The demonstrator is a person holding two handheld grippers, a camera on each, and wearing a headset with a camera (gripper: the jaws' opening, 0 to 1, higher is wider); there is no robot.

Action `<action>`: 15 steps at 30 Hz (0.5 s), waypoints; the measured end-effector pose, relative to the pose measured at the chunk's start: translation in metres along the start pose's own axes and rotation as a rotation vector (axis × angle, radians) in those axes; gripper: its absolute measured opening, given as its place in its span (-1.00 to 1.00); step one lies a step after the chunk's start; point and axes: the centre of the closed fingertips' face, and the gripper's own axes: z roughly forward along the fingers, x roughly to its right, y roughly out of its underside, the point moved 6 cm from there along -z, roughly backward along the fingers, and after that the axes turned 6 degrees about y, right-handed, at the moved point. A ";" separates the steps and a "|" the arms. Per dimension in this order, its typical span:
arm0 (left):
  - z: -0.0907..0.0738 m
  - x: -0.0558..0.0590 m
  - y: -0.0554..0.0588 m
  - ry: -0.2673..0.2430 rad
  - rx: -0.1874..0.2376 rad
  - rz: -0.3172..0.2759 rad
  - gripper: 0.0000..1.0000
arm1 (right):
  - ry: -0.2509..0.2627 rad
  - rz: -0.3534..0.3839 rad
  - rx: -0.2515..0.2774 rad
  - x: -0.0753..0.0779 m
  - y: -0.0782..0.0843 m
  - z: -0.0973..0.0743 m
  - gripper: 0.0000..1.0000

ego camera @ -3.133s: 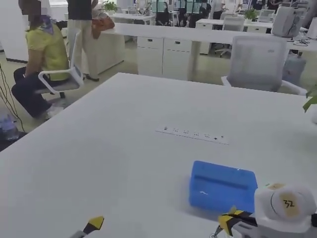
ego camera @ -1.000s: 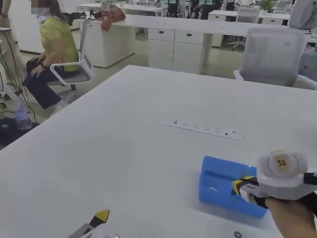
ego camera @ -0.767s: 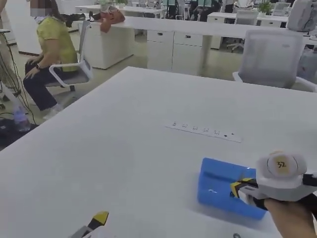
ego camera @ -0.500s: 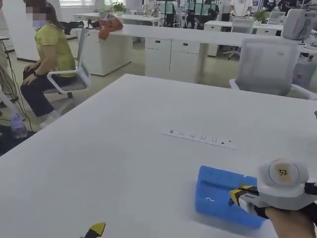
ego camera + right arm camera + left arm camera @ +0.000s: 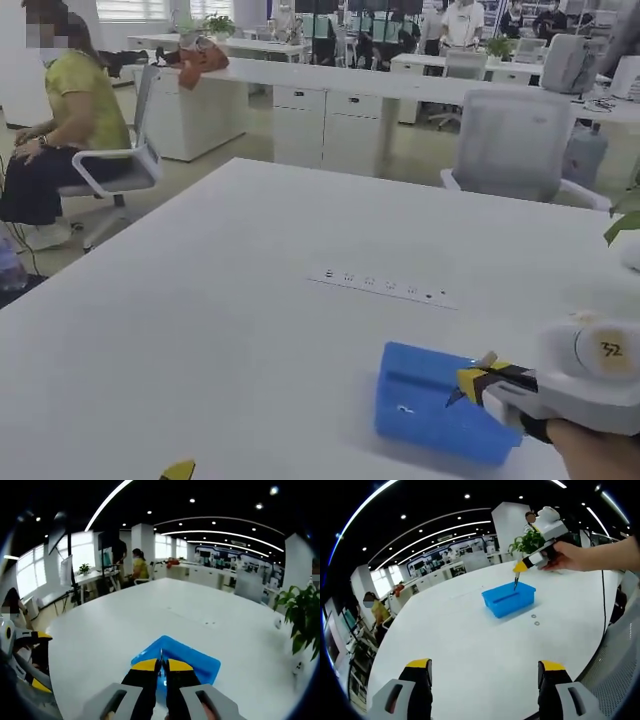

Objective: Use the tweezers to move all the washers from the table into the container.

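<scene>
Since a few secs back the right gripper (image 5: pixel 472 382), jaws squeezed together on the tweezers (image 5: pixel 516 581), has come from in front of the blue container (image 5: pixel 430 432) to hang tips-down over it, so probably a drop-off, but two washers (image 5: pixel 533 615) sit just beside the container, left gripper (image 5: pixel 482 667) gaping empty well short of it.

Bright ceiling lights, soft shadows, fisheye edges warped.

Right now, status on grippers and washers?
Right gripper shut on tweezers, tips over blue container. Left gripper open. Two washers on table beside container. Nothing blocking.
</scene>
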 end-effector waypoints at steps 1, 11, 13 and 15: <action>0.000 0.000 0.000 0.000 0.000 0.000 0.79 | -0.003 0.002 0.003 -0.002 0.000 -0.002 -0.97; -0.001 0.000 -0.001 -0.009 0.006 0.009 0.78 | -0.044 0.032 -0.038 -0.019 0.035 -0.020 -0.97; -0.001 0.001 -0.001 -0.005 0.006 0.015 0.78 | -0.047 0.048 -0.064 -0.020 0.045 -0.021 -0.97; -0.001 0.002 -0.001 0.000 0.006 0.018 0.78 | -0.054 0.070 -0.075 -0.019 0.052 -0.021 -0.97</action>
